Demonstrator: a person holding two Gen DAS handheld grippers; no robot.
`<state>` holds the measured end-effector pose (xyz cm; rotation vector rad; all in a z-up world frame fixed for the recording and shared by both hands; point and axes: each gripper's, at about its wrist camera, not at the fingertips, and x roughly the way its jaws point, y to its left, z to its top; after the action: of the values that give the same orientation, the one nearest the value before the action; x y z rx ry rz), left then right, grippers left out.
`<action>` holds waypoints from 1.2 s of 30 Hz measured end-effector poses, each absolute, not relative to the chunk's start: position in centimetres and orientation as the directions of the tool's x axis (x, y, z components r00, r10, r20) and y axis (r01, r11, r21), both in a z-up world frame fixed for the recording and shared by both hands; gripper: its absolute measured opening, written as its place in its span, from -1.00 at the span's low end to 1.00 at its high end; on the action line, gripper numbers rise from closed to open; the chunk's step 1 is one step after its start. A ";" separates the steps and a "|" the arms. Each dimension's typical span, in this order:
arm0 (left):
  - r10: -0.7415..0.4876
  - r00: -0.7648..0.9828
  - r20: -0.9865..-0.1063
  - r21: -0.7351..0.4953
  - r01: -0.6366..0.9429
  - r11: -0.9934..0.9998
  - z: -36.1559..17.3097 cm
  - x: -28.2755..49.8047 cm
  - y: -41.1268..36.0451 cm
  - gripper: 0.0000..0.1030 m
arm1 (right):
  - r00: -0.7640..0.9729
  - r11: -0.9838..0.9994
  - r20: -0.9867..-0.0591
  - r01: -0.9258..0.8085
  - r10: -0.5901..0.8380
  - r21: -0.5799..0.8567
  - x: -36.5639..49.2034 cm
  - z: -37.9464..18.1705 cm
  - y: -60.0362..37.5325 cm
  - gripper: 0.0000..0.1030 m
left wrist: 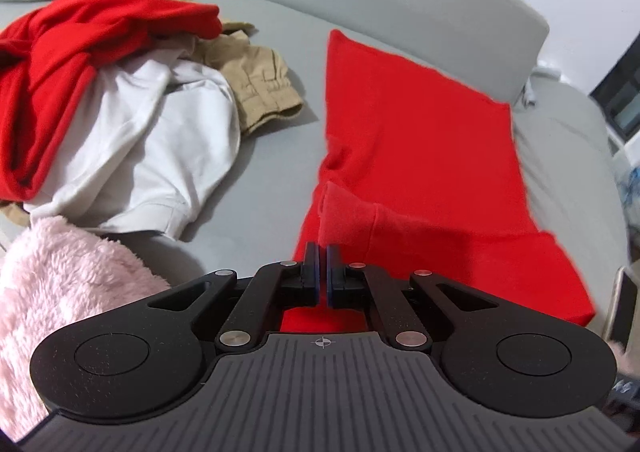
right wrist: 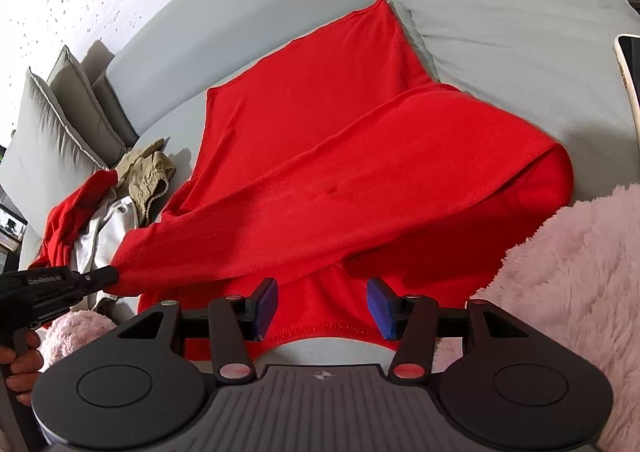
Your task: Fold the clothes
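**Left fingers pinched on the red sleeve, right fingers apart over the hem**

At your far left on the pale grey sofa seat (left wrist: 276,156) lies a heap of unfolded clothes: a crumpled red garment (left wrist: 72,64) on top, a white cotton shirt (left wrist: 160,156) under it, and a khaki cloth piece with an elastic cuff (left wrist: 264,92) beside them. A fluffy pink sleeve (left wrist: 60,292) covers your arm at the lower left.

Your left gripper (left wrist: 322,252) has its fingers closed together, and a fold of the red long-sleeved fleece top (left wrist: 420,140) rises straight from their tips. The right wrist view shows the same gripper at the left edge, clamped on the cuff end of the red sleeve (right wrist: 320,192), which stretches diagonally across the top's flattened body and is lifted off the seat near the cuff.

The top itself is spread on the seat, reaching back to the grey backrest (right wrist: 240,32).

Your right gripper (right wrist: 322,306) has its blue-padded fingers (right wrist: 264,308) standing apart, pressing on nothing. The top's stitched bottom hem (right wrist: 320,332) lies below and between them, just beyond the tips.
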<state>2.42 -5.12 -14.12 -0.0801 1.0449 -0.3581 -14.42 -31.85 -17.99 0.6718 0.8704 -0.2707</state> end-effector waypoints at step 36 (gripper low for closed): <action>-0.373 0.357 -0.856 -0.146 0.526 0.838 -17.8 2.0 -9.5 -0.55 | 0.279 0.932 -0.952 0.363 -0.124 -0.015 -8.0 -17.6 -44.1 -0.79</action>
<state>2.03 -9.51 -17.77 0.1644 1.0566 -0.5838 -8.00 -44.11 -17.62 0.2220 1.2486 -0.3301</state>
